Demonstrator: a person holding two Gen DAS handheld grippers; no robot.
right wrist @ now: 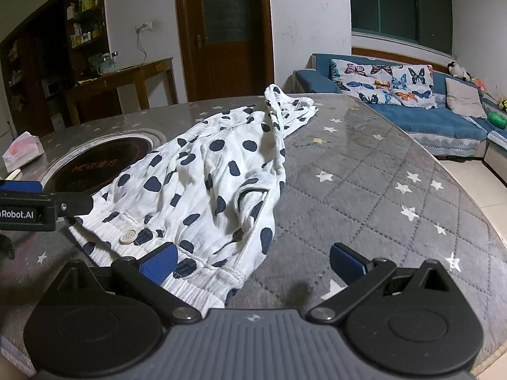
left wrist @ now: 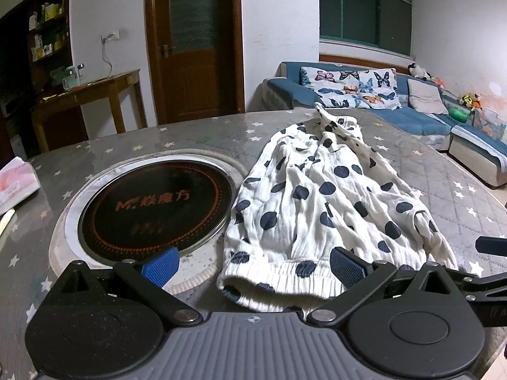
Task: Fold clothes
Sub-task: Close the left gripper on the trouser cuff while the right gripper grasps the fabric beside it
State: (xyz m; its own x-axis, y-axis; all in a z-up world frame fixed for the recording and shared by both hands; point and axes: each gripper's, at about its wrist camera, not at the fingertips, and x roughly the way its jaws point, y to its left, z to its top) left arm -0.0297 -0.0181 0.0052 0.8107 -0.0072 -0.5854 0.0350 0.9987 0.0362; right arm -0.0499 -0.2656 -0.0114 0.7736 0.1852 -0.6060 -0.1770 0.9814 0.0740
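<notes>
White trousers with dark blue dots [left wrist: 320, 196] lie along the grey star-patterned table [left wrist: 443, 190], elastic waistband towards me, legs bunched at the far end. My left gripper [left wrist: 253, 266] is open, its blue pads either side of the waistband's left part. In the right wrist view the trousers [right wrist: 206, 183] show a white button [right wrist: 127, 237] on the waistband. My right gripper [right wrist: 253, 266] is open at the waistband's right corner, its left pad [right wrist: 158, 266] over the cloth. The left gripper [right wrist: 31, 205] shows at that view's left edge.
A round black induction hob [left wrist: 155, 209] is set in the table, left of the trousers. A tissue pack [left wrist: 16, 183] lies at the far left. Beyond the table stand a blue sofa with cushions [left wrist: 396, 101], a wooden side table [left wrist: 92, 95] and a door [left wrist: 193, 44].
</notes>
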